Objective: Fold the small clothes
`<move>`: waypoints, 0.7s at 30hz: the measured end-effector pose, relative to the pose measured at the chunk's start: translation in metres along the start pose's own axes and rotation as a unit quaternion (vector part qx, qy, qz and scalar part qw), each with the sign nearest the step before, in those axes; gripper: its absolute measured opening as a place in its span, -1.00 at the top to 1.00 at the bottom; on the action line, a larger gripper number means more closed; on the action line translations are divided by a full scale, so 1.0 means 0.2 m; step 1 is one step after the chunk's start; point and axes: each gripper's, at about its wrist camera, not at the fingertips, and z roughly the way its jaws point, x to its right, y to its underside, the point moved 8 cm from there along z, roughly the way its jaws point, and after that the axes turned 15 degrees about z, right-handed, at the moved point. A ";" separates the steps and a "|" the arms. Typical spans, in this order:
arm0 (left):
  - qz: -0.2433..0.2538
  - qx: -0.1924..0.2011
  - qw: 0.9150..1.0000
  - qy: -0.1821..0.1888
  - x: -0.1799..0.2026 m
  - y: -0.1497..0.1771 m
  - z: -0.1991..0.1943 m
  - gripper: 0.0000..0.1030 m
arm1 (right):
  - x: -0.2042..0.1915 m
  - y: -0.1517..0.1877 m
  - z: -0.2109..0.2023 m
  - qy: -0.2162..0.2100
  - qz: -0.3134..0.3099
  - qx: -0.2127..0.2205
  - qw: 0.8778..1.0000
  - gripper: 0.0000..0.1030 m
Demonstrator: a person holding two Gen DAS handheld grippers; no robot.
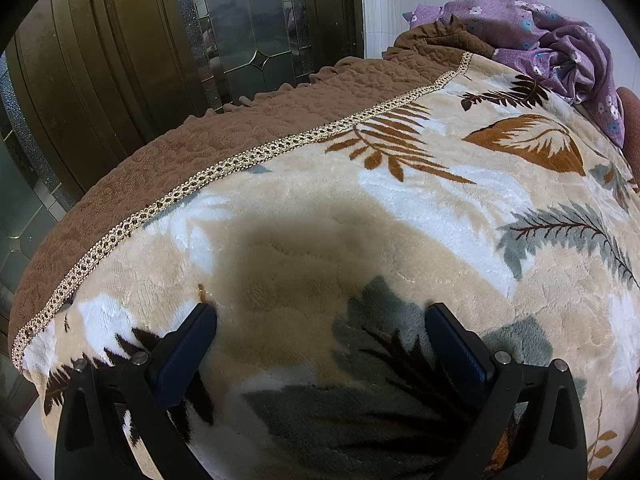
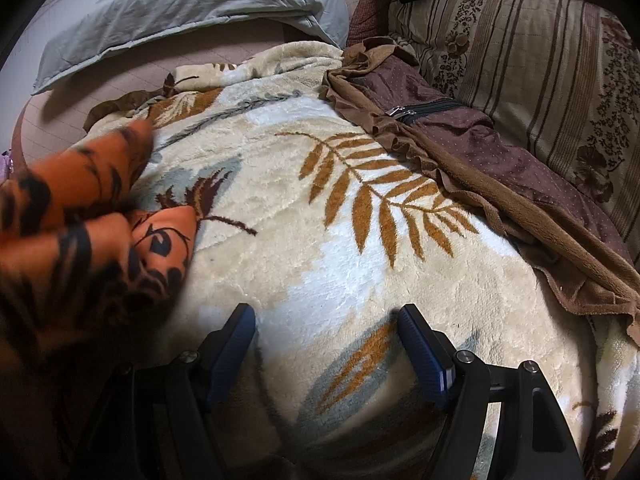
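Over leaf-print blanket (image 2: 340,240): L hand-held gripper (image 1: 320,316) and R hand-held gripper (image 2: 326,320) both spread, empty; orange garment (image 2: 80,220) at R's left, blurred.

Open leaf-print blanket (image 1: 400,208) ahead of both hand-held grippers, blocked by orange-black garment (image 2: 80,216) at left of right wrist view, brown zippered cover (image 2: 460,140) at its right, purple floral cloth (image 1: 560,36) far right of left view.
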 end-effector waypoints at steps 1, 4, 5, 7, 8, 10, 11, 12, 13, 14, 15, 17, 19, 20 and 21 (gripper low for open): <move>0.000 0.000 1.000 0.000 0.00 0.00 0.00 -1.00 | 0.00 0.00 0.00 0.001 -0.001 -0.001 1.000 -0.50; 0.000 0.000 1.000 -0.001 0.00 0.00 0.00 -1.00 | 0.00 0.00 0.01 0.001 0.000 -0.001 1.000 -0.50; 0.000 0.000 1.000 -0.001 0.00 0.00 0.00 -1.00 | 0.01 0.00 0.01 0.000 0.000 -0.002 1.000 -0.50; 0.000 0.000 1.000 -0.001 0.00 0.00 0.00 -1.00 | 0.01 0.00 0.01 0.001 0.000 -0.002 1.000 -0.50; 0.000 0.000 1.000 -0.001 0.00 0.00 0.00 -1.00 | 0.01 0.00 0.01 0.002 -0.001 -0.001 1.000 -0.50; 0.000 0.000 1.000 -0.001 0.00 0.00 0.00 -1.00 | 0.01 0.00 0.01 0.000 0.001 -0.002 1.000 -0.50; 0.000 0.000 1.000 -0.001 0.00 0.00 0.00 -1.00 | 0.01 0.00 0.01 -0.001 0.001 -0.002 1.000 -0.50; 0.000 0.000 1.000 -0.001 0.00 0.00 0.00 -1.00 | 0.01 0.00 0.01 0.000 0.001 -0.002 1.000 -0.50; 0.000 0.000 1.000 -0.001 0.00 0.00 0.00 -1.00 | 0.01 0.00 0.01 0.000 0.000 -0.002 1.000 -0.50; 0.000 0.000 1.000 -0.001 0.00 0.00 0.00 -1.00 | 0.01 0.00 0.01 0.001 0.000 -0.002 1.000 -0.50; 0.000 0.000 1.000 -0.001 0.00 0.00 0.00 -1.00 | 0.01 0.00 0.01 0.000 0.000 -0.002 1.000 -0.50; 0.000 0.000 1.000 -0.001 0.00 0.00 0.00 -1.00 | 0.01 0.00 0.01 0.000 0.001 -0.002 1.000 -0.50; 0.000 0.000 1.000 -0.001 0.00 0.00 0.00 -1.00 | 0.01 0.00 0.01 0.001 0.000 -0.002 1.000 -0.50; 0.001 -0.001 1.000 -0.001 0.00 0.00 0.00 -1.00 | 0.01 0.00 0.01 0.002 0.000 -0.002 1.000 -0.51; 0.000 0.001 1.000 -0.002 0.00 0.00 0.00 -1.00 | 0.01 0.00 0.00 0.002 0.000 -0.001 1.000 -0.51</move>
